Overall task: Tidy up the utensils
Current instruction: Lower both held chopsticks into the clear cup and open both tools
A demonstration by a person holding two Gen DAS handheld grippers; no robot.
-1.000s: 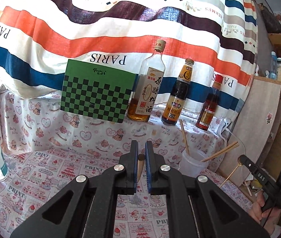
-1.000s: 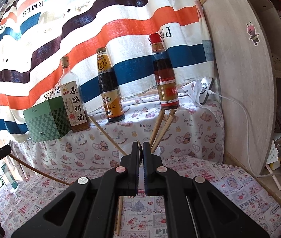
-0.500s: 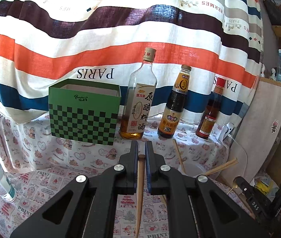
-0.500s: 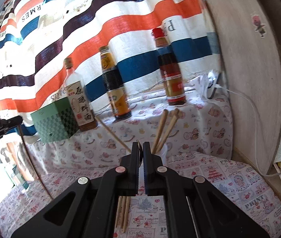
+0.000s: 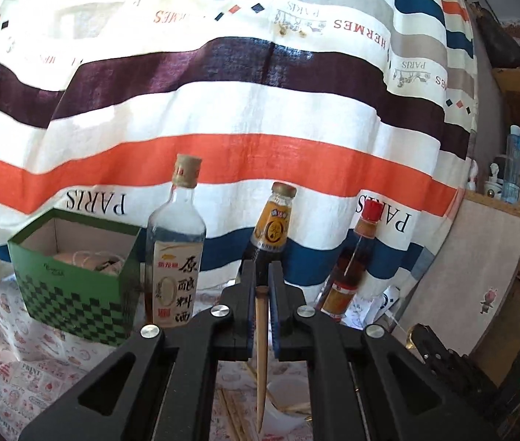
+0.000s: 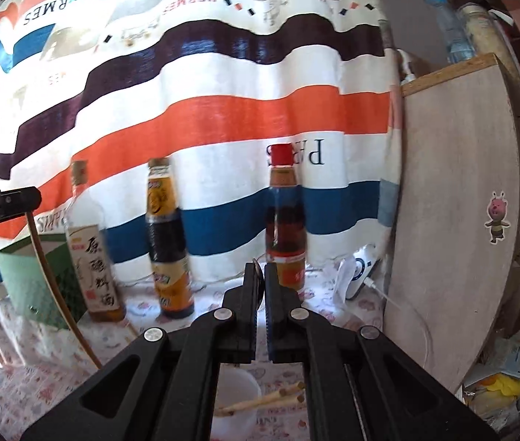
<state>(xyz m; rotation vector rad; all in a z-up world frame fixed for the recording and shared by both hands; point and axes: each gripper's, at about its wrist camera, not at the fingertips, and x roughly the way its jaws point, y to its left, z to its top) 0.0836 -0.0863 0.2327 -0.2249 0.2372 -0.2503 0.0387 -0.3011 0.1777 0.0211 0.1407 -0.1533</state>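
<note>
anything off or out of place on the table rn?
Yes. Loose chopsticks lie flat on the tablecloth beside the white cup, not in it. The chopsticks in the cup lean nearly flat over the rim. Bottles stand upright; no spill visible.

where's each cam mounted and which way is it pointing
Left wrist: on the left gripper, facing the striped cloth; its fingers pinch a chopstick.
Right wrist: on the right gripper, facing the same cloth; the left gripper enters at left.
Shared: three bottles, green box, white cup.
</note>
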